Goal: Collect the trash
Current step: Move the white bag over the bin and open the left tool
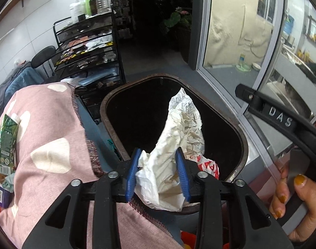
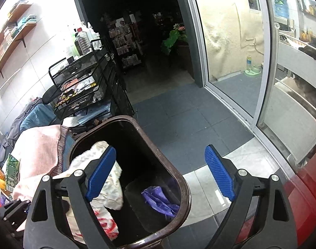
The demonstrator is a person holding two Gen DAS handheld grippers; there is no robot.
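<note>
Above the dark brown plastic bin (image 1: 240, 137), the left gripper (image 1: 158, 171) clamps a crumpled white paper wrapper (image 1: 178, 124), held over the opening so it would drop inside. Beside it, the right gripper (image 2: 161, 173) hangs spread wide, grasping nothing.

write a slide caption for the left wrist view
Left gripper clamps a crumpled white paper wrapper above the open dark trash bin, beside a pink dotted cloth.
</note>
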